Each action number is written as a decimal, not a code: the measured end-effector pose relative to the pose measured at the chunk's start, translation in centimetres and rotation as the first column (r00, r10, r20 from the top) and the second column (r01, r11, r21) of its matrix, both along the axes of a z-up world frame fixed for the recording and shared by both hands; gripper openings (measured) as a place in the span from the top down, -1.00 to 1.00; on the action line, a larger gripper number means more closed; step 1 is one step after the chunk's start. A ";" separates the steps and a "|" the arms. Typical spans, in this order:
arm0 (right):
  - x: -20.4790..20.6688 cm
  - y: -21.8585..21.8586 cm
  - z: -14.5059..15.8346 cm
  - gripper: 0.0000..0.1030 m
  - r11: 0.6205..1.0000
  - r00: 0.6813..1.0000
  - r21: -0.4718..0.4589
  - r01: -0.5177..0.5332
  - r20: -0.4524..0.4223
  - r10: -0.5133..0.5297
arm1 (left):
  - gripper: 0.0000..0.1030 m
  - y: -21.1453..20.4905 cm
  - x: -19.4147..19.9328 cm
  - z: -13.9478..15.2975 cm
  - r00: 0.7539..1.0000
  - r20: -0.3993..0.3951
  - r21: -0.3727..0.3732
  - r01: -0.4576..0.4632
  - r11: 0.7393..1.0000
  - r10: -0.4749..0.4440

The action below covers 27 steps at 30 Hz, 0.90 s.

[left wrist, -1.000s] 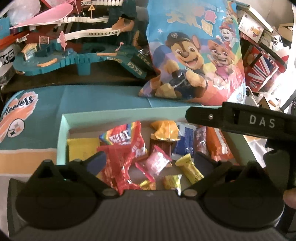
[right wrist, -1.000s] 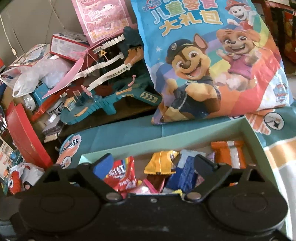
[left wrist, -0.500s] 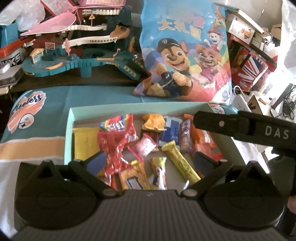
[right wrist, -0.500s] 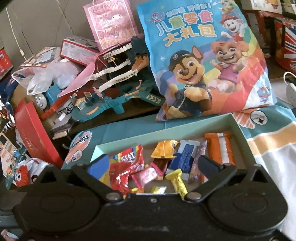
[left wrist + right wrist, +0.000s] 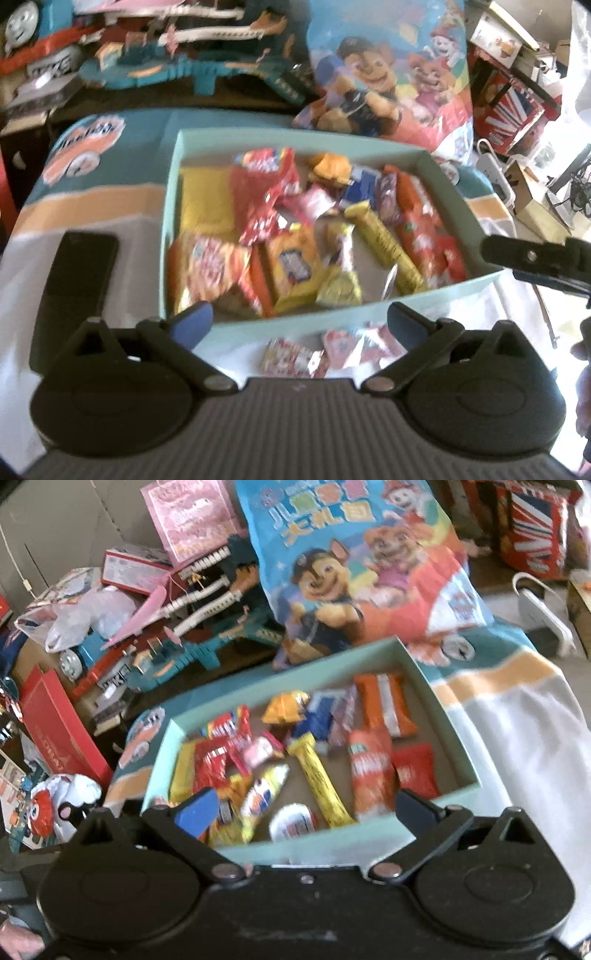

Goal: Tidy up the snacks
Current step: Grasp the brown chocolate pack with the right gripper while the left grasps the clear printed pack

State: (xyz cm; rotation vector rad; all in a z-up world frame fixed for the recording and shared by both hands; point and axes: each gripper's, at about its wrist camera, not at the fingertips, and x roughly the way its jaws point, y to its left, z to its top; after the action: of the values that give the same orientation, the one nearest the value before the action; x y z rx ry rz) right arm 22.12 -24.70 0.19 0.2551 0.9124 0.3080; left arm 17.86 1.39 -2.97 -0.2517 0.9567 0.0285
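A pale green box (image 5: 295, 138) (image 5: 439, 716) lies on the cloth, holding several wrapped snacks, among them a long yellow bar (image 5: 384, 243) (image 5: 317, 775), an orange packet (image 5: 369, 771) and a red packet (image 5: 413, 768). Loose small snacks (image 5: 295, 358) lie on the cloth in front of the box. My left gripper (image 5: 299, 323) hangs open over the box's near wall with nothing between its fingers. My right gripper (image 5: 306, 812) is open and empty above the near end of the box. A black finger (image 5: 532, 254) of it shows at the right in the left wrist view.
A big cartoon-dog snack bag (image 5: 388, 85) (image 5: 354, 565) leans behind the box. A teal toy track (image 5: 184, 70) (image 5: 207, 627) stands at the back left. A black phone (image 5: 74, 273) lies left of the box. Red boxes (image 5: 55, 731) and a flag-print box (image 5: 513, 110) crowd the sides.
Both grippers have drawn back from the box, so the whole box now shows. The phone and the loose snacks in front of it have come into the left wrist view.
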 end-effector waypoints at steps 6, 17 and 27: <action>-2.1 -0.9 -1.8 -1.00 0.999 0.998 0.016 0.034 -0.056 -0.033 | -1.00 0.6 -1.5 -1.5 0.999 -0.042 -0.010 -0.017 1.000 0.016; -4.5 -1.6 -3.7 -1.00 0.997 0.990 0.043 0.069 -0.125 -0.064 | -1.00 2.0 -3.8 -3.6 0.994 -0.092 -0.027 -0.061 0.998 0.059; -5.3 5.4 -5.8 -0.59 0.998 0.981 0.039 -0.051 -0.184 0.057 | -1.00 6.4 -7.2 -6.5 0.982 -0.145 -0.028 -0.129 0.991 0.124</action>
State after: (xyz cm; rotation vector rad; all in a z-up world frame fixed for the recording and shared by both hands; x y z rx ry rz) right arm 16.82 -19.30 -5.58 0.2945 1.0994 0.3547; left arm 10.68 7.80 -9.44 -0.3481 1.0831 0.1473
